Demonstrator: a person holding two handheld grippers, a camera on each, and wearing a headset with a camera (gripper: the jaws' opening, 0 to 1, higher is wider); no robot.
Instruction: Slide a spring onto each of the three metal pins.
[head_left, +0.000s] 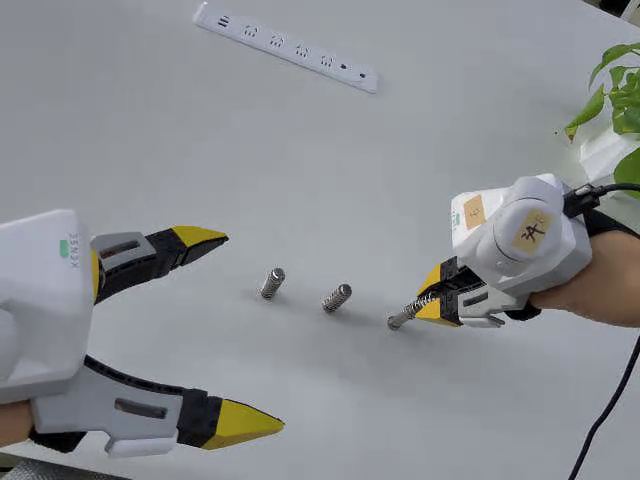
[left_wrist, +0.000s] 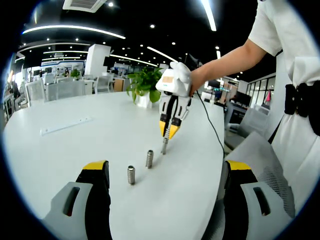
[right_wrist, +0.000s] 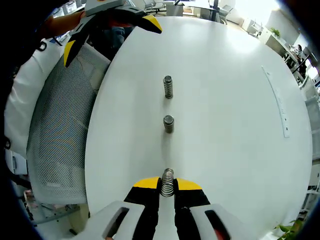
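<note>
Your right claw (right_wrist: 167, 186) is pinched narrow on a spring (right_wrist: 167, 177), the yellow tips closing on its coils from both sides. The spring's long axis runs straight out ahead of the jaws in the right gripper view. In the head view the spring seems threaded over the top of the third pin (head_left: 399, 320), whose bare lower end touches the surface (head_left: 300, 150) just beyond the tips. Seen from the left gripper view, that pin stands about upright directly under the claw, so the coming move probably turns on keeping the push in line with the pin's axis, downward toward the surface, not sideways. Beyond it the middle pin (head_left: 337, 298) and the far pin (head_left: 272, 283) stand in one line with the third, each apparently already wearing its spring and each apart from its neighbour. Your left claw (head_left: 251, 331) hangs wide open past the far pin, holding nothing, so the right one is the nearer to the work. The surface is white and plain. A power strip (head_left: 286, 46) lies well away at the far side, and a potted plant (head_left: 615, 90) stands near the right edge. A mesh chair (right_wrist: 60, 125) stands beside the surface, in an open office with strip lights overhead.
</note>
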